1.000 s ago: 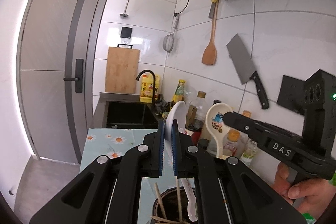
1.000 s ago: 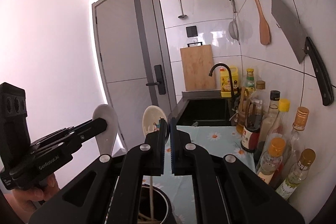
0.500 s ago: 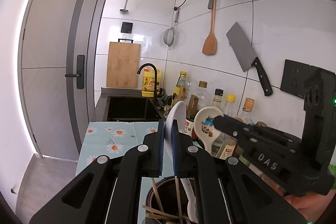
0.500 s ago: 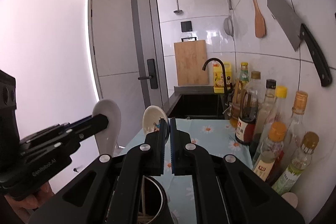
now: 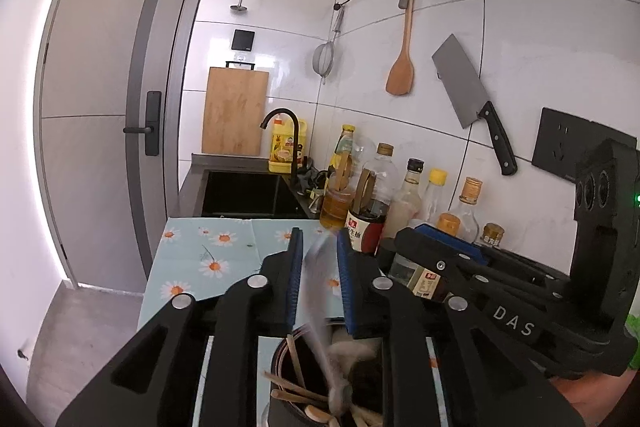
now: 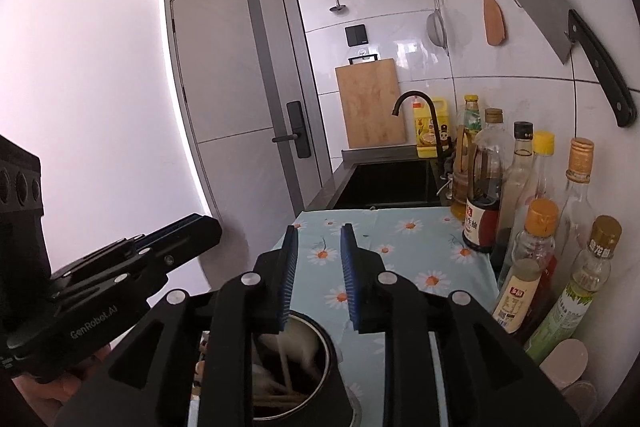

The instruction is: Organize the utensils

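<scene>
In the left wrist view, the left gripper (image 5: 318, 283) is opening its jaws, and a blurred white spoon (image 5: 320, 311) passes between them, loose, into the dark utensil holder (image 5: 280, 367) at 6 o'clock on the daisy-print desk (image 5: 200, 259). In the right wrist view, the right gripper (image 6: 318, 275) is opening with nothing between its jaws; white spoons (image 6: 300, 347) lie in the utensil holder (image 6: 332, 355) just below.

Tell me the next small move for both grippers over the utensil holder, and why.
Probably lift both clear. The left gripper is opening, with a blurred white spoon dropping between its pads into the dark utensil holder. The right gripper is opening with nothing between its pads; a white spoon lies in the holder.
</scene>
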The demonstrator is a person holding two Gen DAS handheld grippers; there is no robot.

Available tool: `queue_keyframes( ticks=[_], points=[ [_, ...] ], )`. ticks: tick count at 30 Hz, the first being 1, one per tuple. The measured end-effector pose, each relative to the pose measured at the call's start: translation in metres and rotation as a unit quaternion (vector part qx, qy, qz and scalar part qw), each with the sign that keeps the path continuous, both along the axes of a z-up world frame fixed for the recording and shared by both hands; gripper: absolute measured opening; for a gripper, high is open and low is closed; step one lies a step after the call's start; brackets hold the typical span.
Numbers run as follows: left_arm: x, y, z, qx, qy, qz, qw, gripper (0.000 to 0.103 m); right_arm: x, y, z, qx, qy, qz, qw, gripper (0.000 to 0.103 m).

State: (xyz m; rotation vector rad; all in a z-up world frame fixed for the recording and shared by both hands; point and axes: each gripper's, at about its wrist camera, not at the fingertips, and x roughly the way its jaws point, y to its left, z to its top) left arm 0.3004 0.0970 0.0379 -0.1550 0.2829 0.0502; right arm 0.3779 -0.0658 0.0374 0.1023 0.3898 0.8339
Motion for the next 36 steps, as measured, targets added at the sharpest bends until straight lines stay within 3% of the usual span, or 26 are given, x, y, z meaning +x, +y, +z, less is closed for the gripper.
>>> queue_keyframes(
  ticks=[11,15,20,22,29,31,35,36],
  points=[
    [-0.008,0.0,0.006,-0.001,-0.005,0.002,1.0,0.017,-0.004,-0.009,0.004,0.009,0.015,-0.003,1.0,0.023],
    [-0.01,0.0,0.006,-0.001,0.001,0.001,1.0,0.017,-0.007,-0.013,0.005,0.013,0.019,-0.004,1.0,0.031],
    [-0.021,0.001,0.008,-0.008,0.008,0.006,0.9999,0.017,-0.016,-0.022,0.008,0.016,0.022,0.004,1.0,0.034],
    [-0.029,0.001,0.01,-0.015,0.013,0.007,0.9998,0.026,-0.022,-0.027,0.01,0.01,0.026,0.009,1.0,0.036],
    [-0.06,-0.014,0.014,-0.005,0.027,0.002,0.9996,0.028,-0.051,-0.059,0.019,0.011,0.019,0.016,1.0,0.061],
    [-0.07,-0.019,0.014,-0.001,0.032,0.005,0.9995,0.039,-0.061,-0.069,0.02,0.009,0.018,0.016,1.0,0.069],
    [-0.087,-0.032,0.012,0.011,0.053,0.012,0.9985,0.043,-0.077,-0.085,0.021,0.006,0.021,0.024,0.999,0.082],
    [-0.09,-0.034,0.012,0.011,0.058,0.014,0.9982,0.049,-0.081,-0.088,0.021,0.005,0.024,0.028,0.999,0.087]
  ],
)
